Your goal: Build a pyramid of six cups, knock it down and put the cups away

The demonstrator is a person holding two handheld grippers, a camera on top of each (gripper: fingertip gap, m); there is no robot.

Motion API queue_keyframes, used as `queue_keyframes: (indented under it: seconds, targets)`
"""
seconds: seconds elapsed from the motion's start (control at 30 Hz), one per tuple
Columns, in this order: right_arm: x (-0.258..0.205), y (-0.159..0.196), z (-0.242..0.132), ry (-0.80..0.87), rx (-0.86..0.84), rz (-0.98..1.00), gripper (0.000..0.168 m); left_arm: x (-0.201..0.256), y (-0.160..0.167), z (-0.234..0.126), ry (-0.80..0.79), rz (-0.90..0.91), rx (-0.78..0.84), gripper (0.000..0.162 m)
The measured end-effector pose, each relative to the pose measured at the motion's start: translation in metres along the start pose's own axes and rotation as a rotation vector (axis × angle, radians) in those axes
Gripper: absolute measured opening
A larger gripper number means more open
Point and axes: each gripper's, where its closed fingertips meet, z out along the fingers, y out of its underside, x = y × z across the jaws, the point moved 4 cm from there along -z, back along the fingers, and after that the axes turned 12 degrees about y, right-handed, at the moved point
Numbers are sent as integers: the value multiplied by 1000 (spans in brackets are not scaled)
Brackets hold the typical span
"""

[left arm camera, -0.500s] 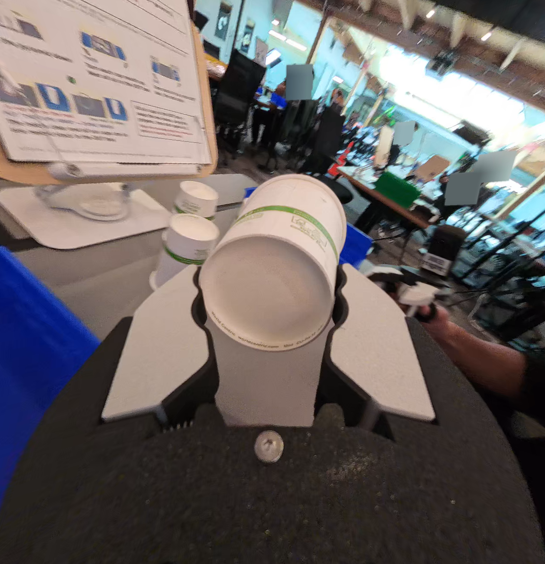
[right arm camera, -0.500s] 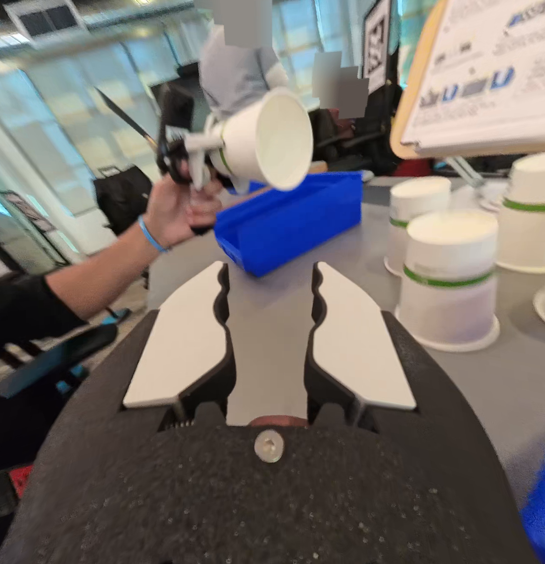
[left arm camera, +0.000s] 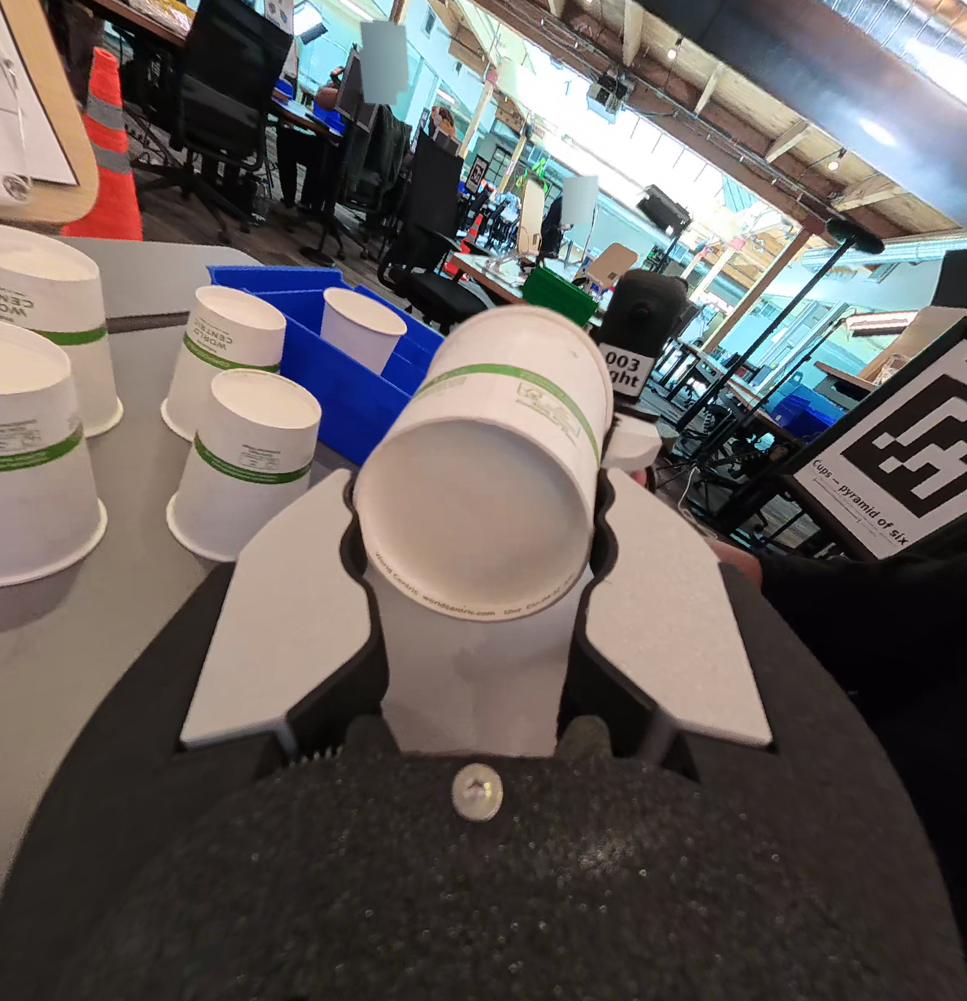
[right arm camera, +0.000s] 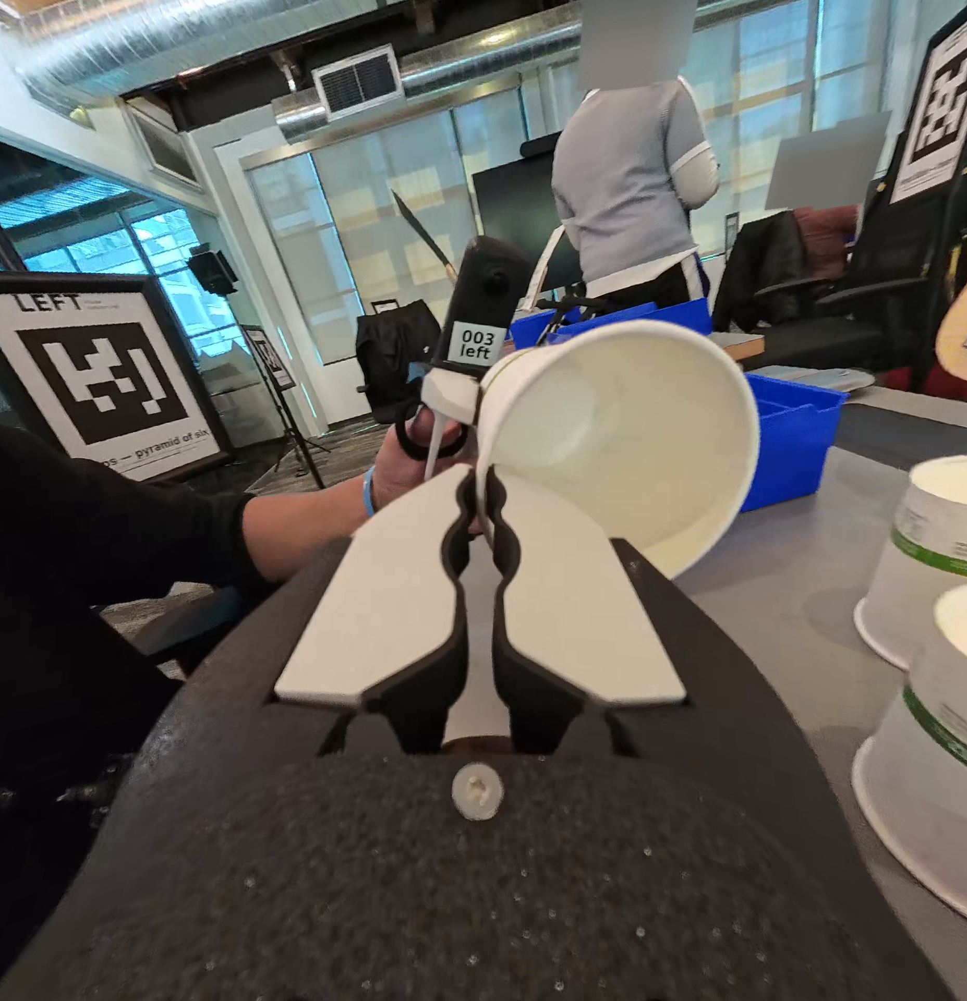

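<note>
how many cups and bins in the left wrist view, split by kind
upside-down cups on the table: 4
upright cup in the blue bin: 1
held cup: 1
blue bin: 1
total: 7

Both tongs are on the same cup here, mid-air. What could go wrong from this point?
1. The right tongs pinch only the thin rim of the cup; it may crumple or slip once the left tongs let go.
2. The cup hangs tilted close to the upside-down cups on the table; a swing might topple them.
</note>
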Motion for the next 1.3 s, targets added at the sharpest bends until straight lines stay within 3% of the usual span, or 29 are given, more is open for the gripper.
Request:
queue_keyframes:
  seconds: [0.1, 0.2, 0.37, 0.47, 0.57, 0.67, 0.83, 1.1, 1.2, 1.3]
  targets:
    - [7, 1, -11, 39, -2, 10, 2, 1, 9, 2, -54, 23, -10, 82]
    - [17, -15, -30, 111, 7, -43, 2, 0, 29, -6, -193, 33, -37, 93]
    - [48, -101, -86, 451, -56, -377, 2, 21, 82, -15, -279, 71, -99, 86]
    - [80, -150, -111, 690, -261, -656, 2, 28, 104, -11, -296, 96, -187, 84]
    - [124, -166, -124, 735, -626, -765, 2, 44, 110, 3, -194, 26, -201, 80]
    - [167, -157, -138, 716, -953, -665, 2, 57, 114, 14, -115, -10, -217, 80]
    - [214, -114, -154, 676, -1309, -544, 2, 59, 123, 16, -144, 62, -293, 80]
    - [247, -43, -154, 556, -1493, -292, 3, 64, 127, 17, -131, 73, -323, 79]
    - [244, -26, -155, 503, -1536, -188, 24, 64, 133, 19, -119, 76, -348, 79]
    - [245, -22, -158, 521, -1557, -242, 25, 65, 138, 21, -110, 70, -370, 80]
